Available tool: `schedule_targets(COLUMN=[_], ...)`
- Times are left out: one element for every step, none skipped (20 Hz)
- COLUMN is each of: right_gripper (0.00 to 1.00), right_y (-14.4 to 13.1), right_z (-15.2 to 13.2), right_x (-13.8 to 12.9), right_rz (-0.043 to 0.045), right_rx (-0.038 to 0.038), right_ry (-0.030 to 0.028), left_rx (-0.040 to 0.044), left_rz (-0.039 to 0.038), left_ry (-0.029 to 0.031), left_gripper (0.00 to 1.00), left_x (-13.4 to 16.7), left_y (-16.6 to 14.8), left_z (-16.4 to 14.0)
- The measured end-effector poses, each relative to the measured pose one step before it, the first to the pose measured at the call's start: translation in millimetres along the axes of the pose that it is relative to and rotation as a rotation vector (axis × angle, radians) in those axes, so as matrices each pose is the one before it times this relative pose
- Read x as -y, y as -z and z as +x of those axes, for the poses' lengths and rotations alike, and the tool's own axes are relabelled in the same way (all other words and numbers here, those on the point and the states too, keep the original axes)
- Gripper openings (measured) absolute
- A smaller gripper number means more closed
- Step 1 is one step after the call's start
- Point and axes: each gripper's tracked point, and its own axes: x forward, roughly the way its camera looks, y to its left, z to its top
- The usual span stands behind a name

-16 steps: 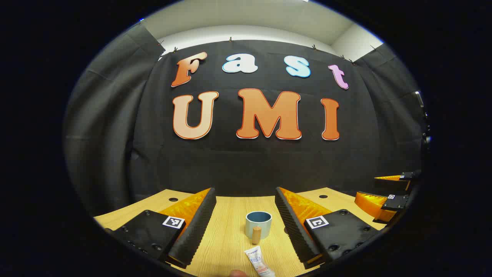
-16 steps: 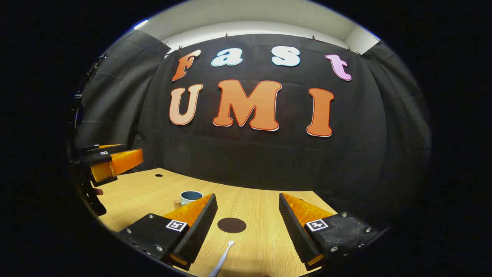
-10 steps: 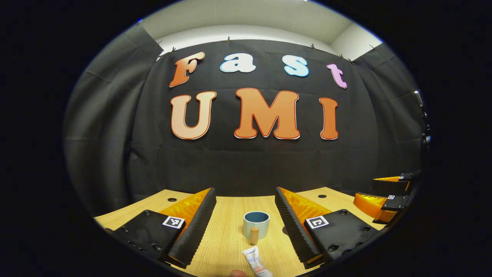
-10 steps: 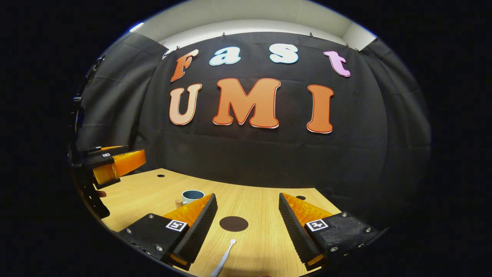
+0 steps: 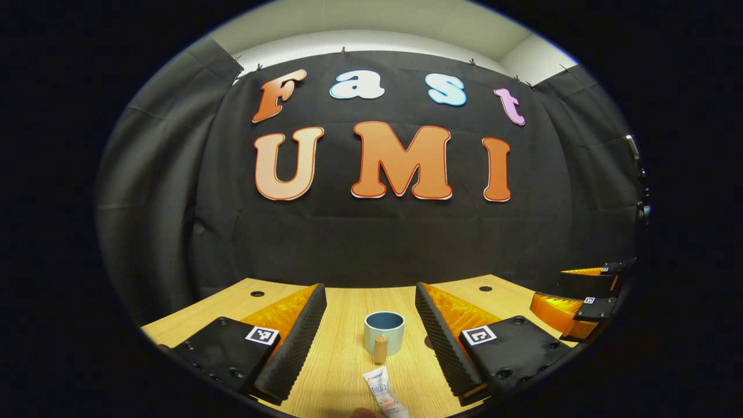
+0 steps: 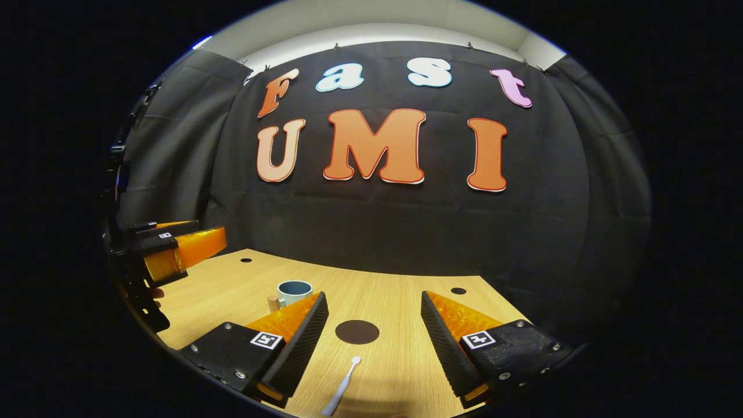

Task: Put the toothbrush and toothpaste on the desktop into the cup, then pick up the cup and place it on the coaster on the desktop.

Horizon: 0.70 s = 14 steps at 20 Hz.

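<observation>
In the left gripper view, the left tool [image 5: 370, 342] stands wide open at the bottom of the frame, its two fingers holding nothing; between them, at lower centre, a round blue-grey ceramic cup [image 5: 383, 332] with a small wooden peg handle stands upright on the pale wood-grain table [image 5: 342, 354]; nearer the bottom edge, just below the cup, a small white toothpaste tube [image 5: 383, 396] lies flat on the table, apart from both fingers; at the far right edge the right tool [image 5: 580, 293] hangs above the table.

In the right gripper view, the right tool [image 6: 374, 339] is likewise spread wide and empty at the bottom of the frame; between its fingers a slim white toothbrush [image 6: 342, 386] lies on the table at lower centre, head pointing away; just beyond the head sits a flat round dark-brown coaster [image 6: 357, 331]; the cup appears left of centre, behind the left-hand finger; the left tool hovers over the table at the left edge.
</observation>
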Motion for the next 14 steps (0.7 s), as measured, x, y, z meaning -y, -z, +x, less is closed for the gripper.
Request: schedule_targets(right_gripper=[0.97, 0.96, 0.97, 0.96, 0.96, 0.96, 0.96, 0.97, 0.96, 0.97, 0.96, 0.96, 0.97, 0.97], right_y=[2.48, 3.29, 3.03, 4.23, 3.73, 4.11, 3.93, 7.59, 7.14, 8.73, 6.17, 7.20, 4.99, 5.70], right_z=[1.07, 1.24, 1.35, 2.51, 1.25, 1.28, 1.21, 2.17, 0.46, 0.78, 0.23, 0.65, 1.06, 1.28], right_x=[-0.08, -1.03, -0.71, -1.76, 0.05, 0.71, 0.70, -0.74, -0.96, 0.81, -0.20, 0.97, 1.50, 0.96], right_rz=[0.00067, 0.00200, 0.00605, 0.01017, 0.01148, 0.01128, 0.01168, 0.01567, 0.02010, 0.02197, 0.01750, 0.01252, 0.00572, 0.00326], right_rx=[-0.01056, -0.01071, -0.01303, -0.01520, -0.01816, -0.01997, -0.02511, -0.03912, -0.04682, -0.04528, -0.04442, -0.04057, -0.03705, -0.03018], right_ry=[-0.00262, -0.00458, -0.00260, -0.00533, -0.00561, -0.00480, -0.00365, -0.01278, -0.01655, -0.01404, -0.01205, -0.00593, -0.00148, 0.00094], left_rx=[-0.01558, -0.01810, -0.02030, -0.02068, -0.02184, -0.02441, -0.02469, -0.02076, -0.03047, -0.02891, -0.03462, -0.03121, -0.03211, -0.02840], left_rz=[-0.00301, -0.00306, -0.00269, -0.00303, -0.00420, -0.00366, -0.00558, -0.01020, -0.00822, -0.00083, 0.00266, 0.00190, 0.00476, 0.00875], left_ry=[0.00596, 0.00581, 0.00603, 0.00459, 0.00394, 0.00196, 0.00012, -0.00929, -0.00211, -0.00452, -0.00604, 0.00080, 0.00058, 0.00272], left_gripper=[0.99, 0.98, 0.99, 1.00, 1.00, 0.99, 0.99, 0.99, 0.99, 0.99, 0.99, 0.99, 0.99, 0.99], left_x=[0.90, 1.97, 0.79, 1.34, 1.37, 0.50, 0.07, -1.41, -0.77, -0.37, -1.77, 0.66, 1.98, 0.89], left_y=[4.26, 3.61, 5.84, 4.85, 7.08, 5.55, 5.31, 4.46, 5.83, 4.90, 7.31, 4.35, 6.50, 4.19], left_z=[1.05, 1.89, 2.12, 2.19, 1.56, 2.77, 3.45, 2.59, 4.06, 2.86, 3.84, 3.14, 1.77, 1.64])
